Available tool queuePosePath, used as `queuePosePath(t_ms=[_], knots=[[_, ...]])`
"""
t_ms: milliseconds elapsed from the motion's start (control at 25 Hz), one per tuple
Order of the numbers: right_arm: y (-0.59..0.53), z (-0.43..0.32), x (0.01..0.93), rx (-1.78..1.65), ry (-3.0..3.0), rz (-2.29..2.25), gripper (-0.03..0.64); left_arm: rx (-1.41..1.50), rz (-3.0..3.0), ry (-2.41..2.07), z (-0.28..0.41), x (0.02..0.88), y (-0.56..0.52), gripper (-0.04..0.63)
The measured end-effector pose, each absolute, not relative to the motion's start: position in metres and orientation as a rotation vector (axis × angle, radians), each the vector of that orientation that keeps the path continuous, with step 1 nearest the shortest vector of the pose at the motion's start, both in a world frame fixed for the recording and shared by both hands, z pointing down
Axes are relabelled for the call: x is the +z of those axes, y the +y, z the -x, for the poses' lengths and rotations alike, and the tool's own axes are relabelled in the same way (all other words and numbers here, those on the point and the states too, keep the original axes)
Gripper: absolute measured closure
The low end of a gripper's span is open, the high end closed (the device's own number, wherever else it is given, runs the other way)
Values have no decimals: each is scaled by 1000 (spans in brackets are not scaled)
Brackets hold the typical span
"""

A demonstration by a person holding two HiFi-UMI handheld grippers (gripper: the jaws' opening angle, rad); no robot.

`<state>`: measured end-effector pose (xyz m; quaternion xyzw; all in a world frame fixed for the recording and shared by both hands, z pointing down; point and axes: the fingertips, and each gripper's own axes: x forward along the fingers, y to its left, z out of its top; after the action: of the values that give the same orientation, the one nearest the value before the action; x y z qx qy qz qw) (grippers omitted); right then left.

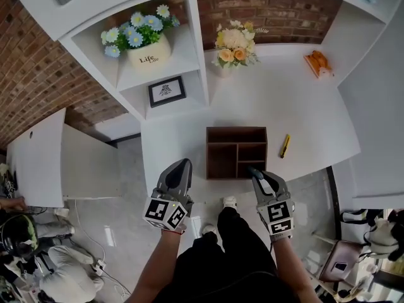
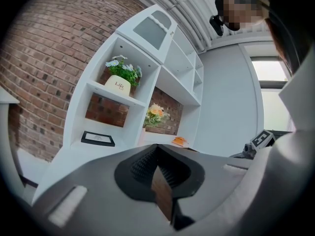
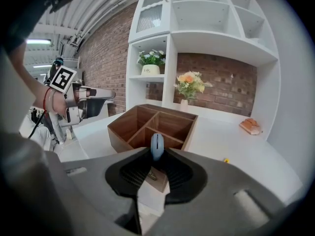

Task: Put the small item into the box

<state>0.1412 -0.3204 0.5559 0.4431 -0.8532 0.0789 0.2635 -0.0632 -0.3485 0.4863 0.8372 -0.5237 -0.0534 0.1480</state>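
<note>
Small blue item (image 3: 157,146) sits pinched between jaws of the right gripper (image 3: 157,155).

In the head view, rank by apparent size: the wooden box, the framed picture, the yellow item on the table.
1. wooden box
2. framed picture
3. yellow item
None look alike.
</note>
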Motion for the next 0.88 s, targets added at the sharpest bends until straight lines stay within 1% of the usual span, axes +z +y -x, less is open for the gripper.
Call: queuePosePath(t_ms=[880], knots=[[-325, -149, 549, 190, -2291, -1230, 535, -157, -2397, -1496, 61, 489, -355, 594]])
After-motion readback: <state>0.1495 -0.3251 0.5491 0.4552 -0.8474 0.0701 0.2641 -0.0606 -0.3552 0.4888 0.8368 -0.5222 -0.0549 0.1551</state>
